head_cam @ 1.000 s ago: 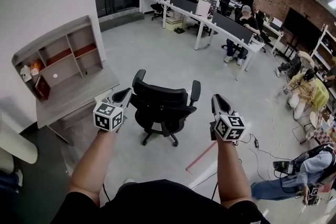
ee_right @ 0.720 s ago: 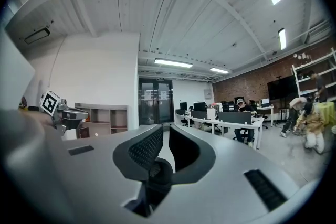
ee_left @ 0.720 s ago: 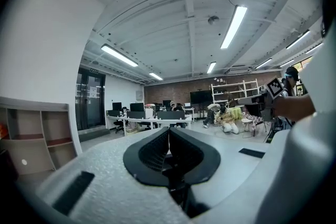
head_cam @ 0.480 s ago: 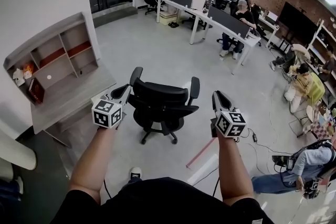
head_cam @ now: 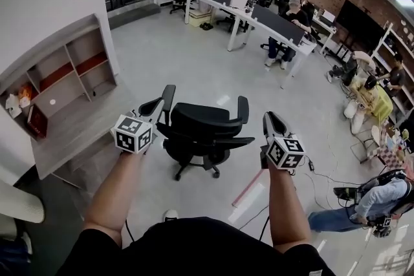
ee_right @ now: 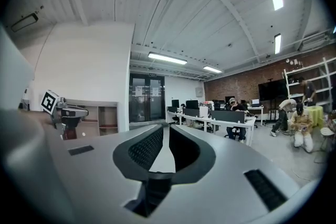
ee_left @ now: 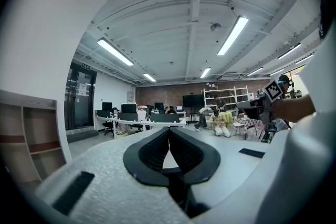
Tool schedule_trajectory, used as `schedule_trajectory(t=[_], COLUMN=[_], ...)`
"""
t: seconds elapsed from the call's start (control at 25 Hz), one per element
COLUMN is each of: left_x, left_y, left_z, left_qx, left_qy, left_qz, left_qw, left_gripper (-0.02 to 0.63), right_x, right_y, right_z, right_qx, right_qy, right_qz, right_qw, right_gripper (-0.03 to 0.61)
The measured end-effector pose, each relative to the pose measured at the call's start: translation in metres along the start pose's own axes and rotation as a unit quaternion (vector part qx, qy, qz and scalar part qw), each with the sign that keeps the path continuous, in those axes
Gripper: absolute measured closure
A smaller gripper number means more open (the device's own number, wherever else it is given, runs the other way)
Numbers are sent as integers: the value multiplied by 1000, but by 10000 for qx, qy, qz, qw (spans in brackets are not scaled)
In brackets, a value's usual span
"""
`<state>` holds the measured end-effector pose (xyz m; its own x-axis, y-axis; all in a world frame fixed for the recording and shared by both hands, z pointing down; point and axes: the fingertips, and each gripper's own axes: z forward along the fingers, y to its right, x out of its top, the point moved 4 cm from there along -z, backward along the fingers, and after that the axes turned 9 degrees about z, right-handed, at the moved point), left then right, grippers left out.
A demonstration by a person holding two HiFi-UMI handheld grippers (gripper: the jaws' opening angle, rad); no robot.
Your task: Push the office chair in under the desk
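In the head view a black office chair (head_cam: 206, 129) stands on the grey floor with its backrest toward me and its armrests pointing away. The wooden desk (head_cam: 77, 129) with a shelf hutch (head_cam: 61, 74) is to its left, against the white wall. My left gripper (head_cam: 147, 118) is shut and empty, close beside the chair's left armrest; whether it touches the armrest is unclear. On the other side of the backrest, a little apart from it, my right gripper (head_cam: 269, 119) is shut and empty. Both gripper views look out over the room, with the left gripper (ee_left: 169, 129) and right gripper (ee_right: 166, 128) jaws closed together.
A long row of desks with monitors (head_cam: 259, 16) runs across the back, with a person seated there (head_cam: 291, 10). More people (head_cam: 372, 90) sit at the right and one (head_cam: 365, 203) at the lower right. Cables (head_cam: 323, 178) and a pink strip (head_cam: 249, 187) lie on the floor.
The head view has shifted: the desk has slid toward the left edge and the chair sits slightly lower between my grippers. Both grippers keep their spacing and stay shut.
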<state>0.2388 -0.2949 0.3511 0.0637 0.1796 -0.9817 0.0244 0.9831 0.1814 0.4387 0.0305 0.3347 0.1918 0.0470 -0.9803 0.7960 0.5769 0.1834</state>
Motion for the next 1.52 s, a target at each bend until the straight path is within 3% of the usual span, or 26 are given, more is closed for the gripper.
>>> schedule_trajectory(t=[0.52,0.92,1.24,1.52], left_x=[-31,-47,-38,-43], left_y=[-80,-79,-69,-70], left_z=[21,57,70,74], left_qx=[-570,-763,-473,-231], left_qy=[-8,-18,-120,-296], left_qz=[-191,-272,-185,25], left_qw=[9982,9967,9986,9993], left_gripper=[597,597,597,597], right_x=[3,-12,-3,-17], right_y=[-53,-32,-6,17], right_z=[47,58,72,89], right_qx=[-485,-694,-384,-153], right_qy=[118,-74,-152,-403], right_qz=[-150,-56,-142,-223], right_qw=[9986,9975,9990,9988], right_gripper=[548,548,543,509])
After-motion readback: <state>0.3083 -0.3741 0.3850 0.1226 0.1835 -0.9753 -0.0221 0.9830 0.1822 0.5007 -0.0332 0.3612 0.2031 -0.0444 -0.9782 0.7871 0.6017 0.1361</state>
